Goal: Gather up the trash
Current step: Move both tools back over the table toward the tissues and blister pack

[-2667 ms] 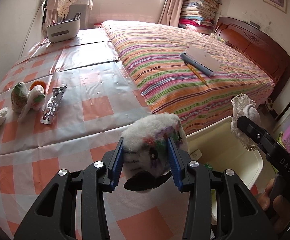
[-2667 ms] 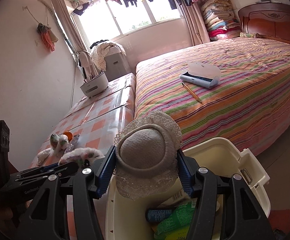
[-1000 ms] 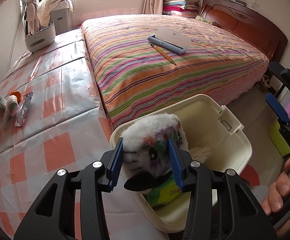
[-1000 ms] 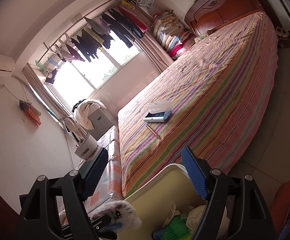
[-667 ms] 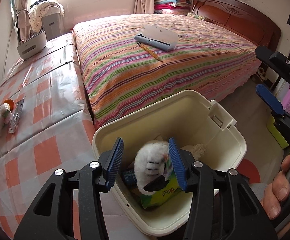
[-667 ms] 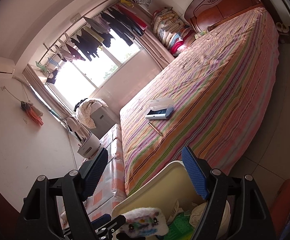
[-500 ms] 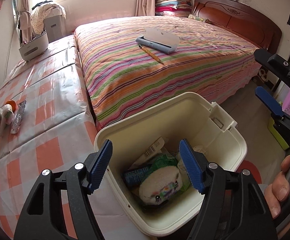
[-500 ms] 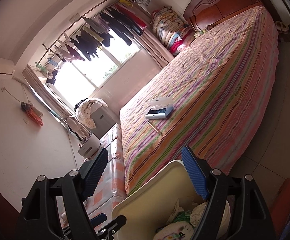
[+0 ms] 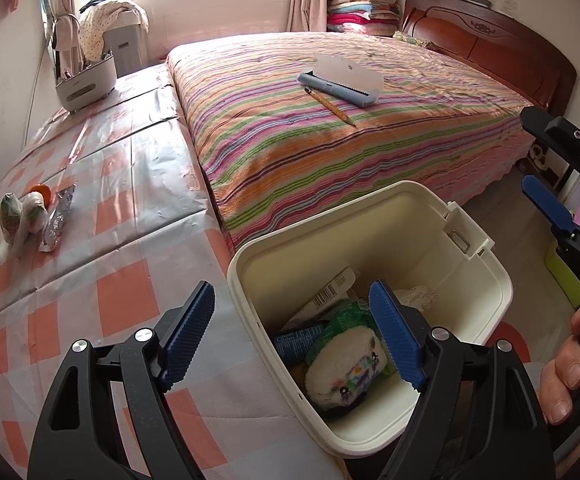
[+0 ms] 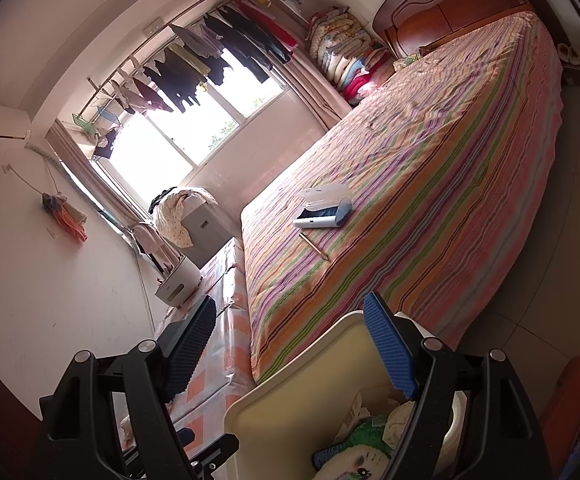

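- Cream trash bin [image 9: 466,216] at 5 o'clock off desk [image 9: 101,200]: plush scrap [image 9: 346,372] lies inside.
- Left hand-held gripper [image 9: 294,332], right hand-held gripper [image 10: 290,344]: both spread apart, empty.
- Wrappers [image 9: 25,212] at 9 o'clock: crumpled, likely to slip.

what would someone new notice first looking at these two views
Probably the cream bin at the table's corner beside the bed, with a fluffy white toy lying on green and blue wrappers inside it. The left gripper hangs open right above it, holding nothing. Next comes the bright striped bedspread with a pencil case and pencil on it, and a few scraps on the checked table.
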`<state>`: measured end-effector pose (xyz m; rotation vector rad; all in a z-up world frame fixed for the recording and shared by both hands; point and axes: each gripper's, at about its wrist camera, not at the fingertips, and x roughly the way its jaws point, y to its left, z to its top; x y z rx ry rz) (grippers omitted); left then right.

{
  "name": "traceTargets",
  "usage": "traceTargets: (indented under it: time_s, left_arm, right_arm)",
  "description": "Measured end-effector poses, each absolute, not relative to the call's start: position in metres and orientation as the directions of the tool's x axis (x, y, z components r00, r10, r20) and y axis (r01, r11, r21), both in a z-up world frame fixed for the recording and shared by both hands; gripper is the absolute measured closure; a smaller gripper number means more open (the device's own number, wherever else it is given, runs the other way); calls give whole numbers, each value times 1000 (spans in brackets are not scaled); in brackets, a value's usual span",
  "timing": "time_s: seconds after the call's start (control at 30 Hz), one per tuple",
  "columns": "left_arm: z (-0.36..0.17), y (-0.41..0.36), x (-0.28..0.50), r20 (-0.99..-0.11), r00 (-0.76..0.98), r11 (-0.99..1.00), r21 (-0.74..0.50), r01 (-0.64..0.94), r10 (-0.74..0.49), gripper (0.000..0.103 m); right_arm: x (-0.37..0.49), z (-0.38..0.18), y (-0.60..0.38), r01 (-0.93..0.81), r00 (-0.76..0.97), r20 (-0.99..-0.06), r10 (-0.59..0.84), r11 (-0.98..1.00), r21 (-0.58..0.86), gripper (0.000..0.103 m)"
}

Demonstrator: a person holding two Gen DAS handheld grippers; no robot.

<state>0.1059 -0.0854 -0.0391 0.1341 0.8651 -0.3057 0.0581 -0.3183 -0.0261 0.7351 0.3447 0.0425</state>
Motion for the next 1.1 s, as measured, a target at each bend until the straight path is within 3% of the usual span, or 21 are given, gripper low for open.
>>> traceTargets:
  time_s: [1.1]
  left_arm:
    - [-18,52,125,-736,663,989,-60,134,-134,23]
  right_arm:
    - [90,-25,-216,-2,888,-382,255,833,553,29]
